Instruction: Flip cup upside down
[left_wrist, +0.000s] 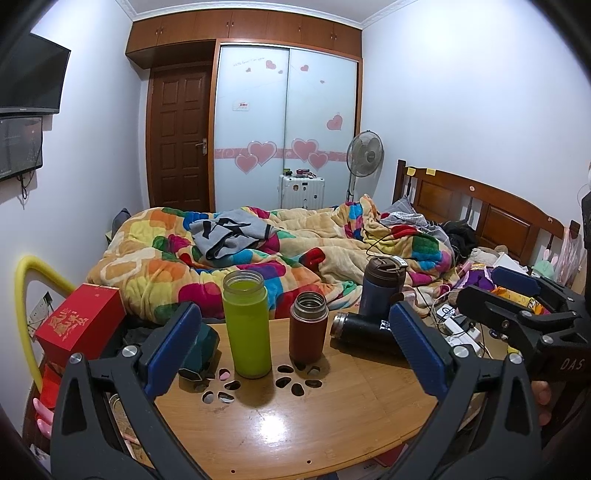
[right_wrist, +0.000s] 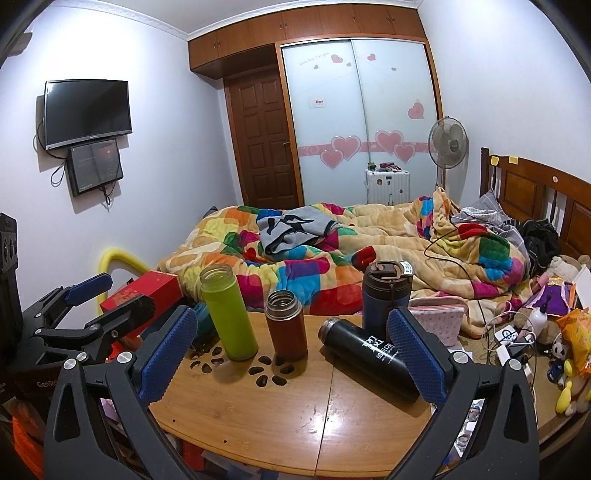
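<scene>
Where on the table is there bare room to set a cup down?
The near half of the wooden table, between both grippers' fingers and in front of the cutouts. The far edge is crowded: green bottle, brown flask, lying black flask, navy tumbler.

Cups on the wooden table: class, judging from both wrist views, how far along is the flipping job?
Done: nothing; no cup stands mouth down. The green cup and brown cup stand upright and open, the navy lidded cup stands upright, and the black bottle lies on its side. In hand: nothing; the left gripper and right gripper are open. Left: grasp, invert, set down.
</scene>
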